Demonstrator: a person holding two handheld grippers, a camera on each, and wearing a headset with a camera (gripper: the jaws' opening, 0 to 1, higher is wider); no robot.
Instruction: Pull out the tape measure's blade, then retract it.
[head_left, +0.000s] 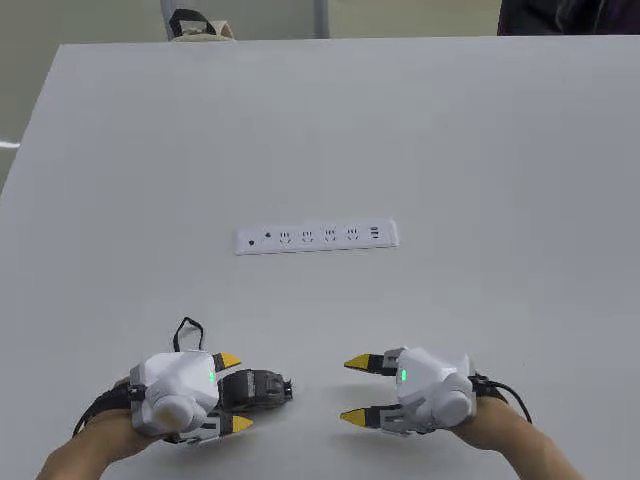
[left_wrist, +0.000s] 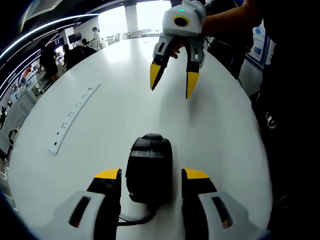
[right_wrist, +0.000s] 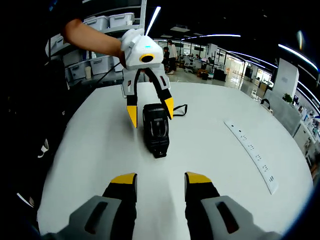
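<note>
Table (head_left: 450, 140): broad white top, with open room to the right for a long pull. Strip (head_left: 316, 237): mid-table, well apart from the work. Left gripper (head_left: 234, 391): jaws spread, straddling the tape (head_left: 255, 388) at near left, no pinch evident. Right gripper (head_left: 353, 390): jaws spread, empty, facing the tape. Tape: probably rigid, dense and smooth-cased. Clamp its flat sides and draw the springy blade by its tip.

Counter (head_left: 450, 150): plain pale grey-white, unpatterned.
Tape measure (head_left: 262, 388): black case with dark grey panels; black cord loop (head_left: 186, 330).
Left tool (head_left: 234, 391), right tool (head_left: 353, 390): white shells, grey-black jaws, yellow tips, one green light each.
Power strip (head_left: 316, 236): white, dark socket slots.
</note>
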